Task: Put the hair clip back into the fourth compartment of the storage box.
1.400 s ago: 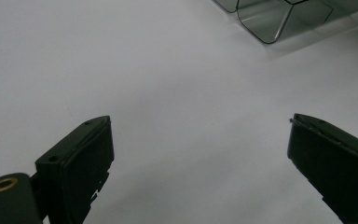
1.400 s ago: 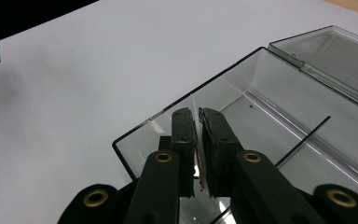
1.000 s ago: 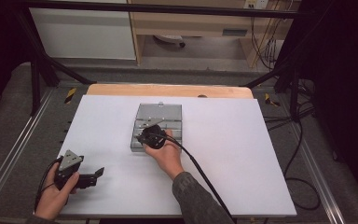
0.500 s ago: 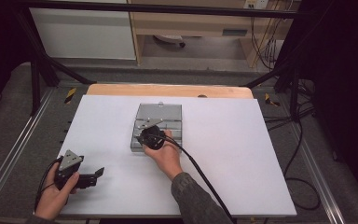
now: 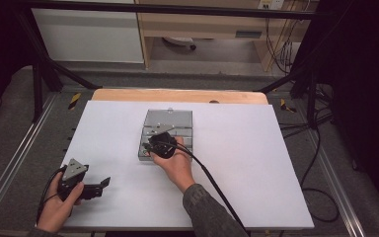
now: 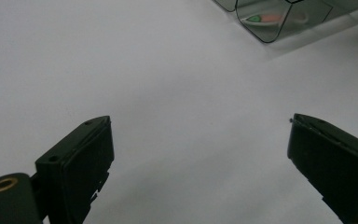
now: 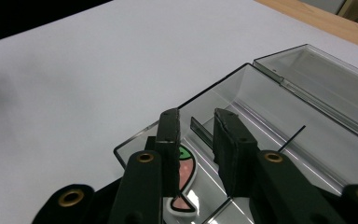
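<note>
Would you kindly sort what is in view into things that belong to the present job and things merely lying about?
In the job:
- clear grey plastic compartment box, lid open
- carrot-shaped sticker in the box
- right gripper over the box, nothing between its fingers, just been opening

Lying about:
- left gripper, open, held aside
- white table sheet

A sticker (image 7: 182,179) lies in the open box (image 5: 169,120), mid-table (image 5: 256,163), its lid behind it
</note>
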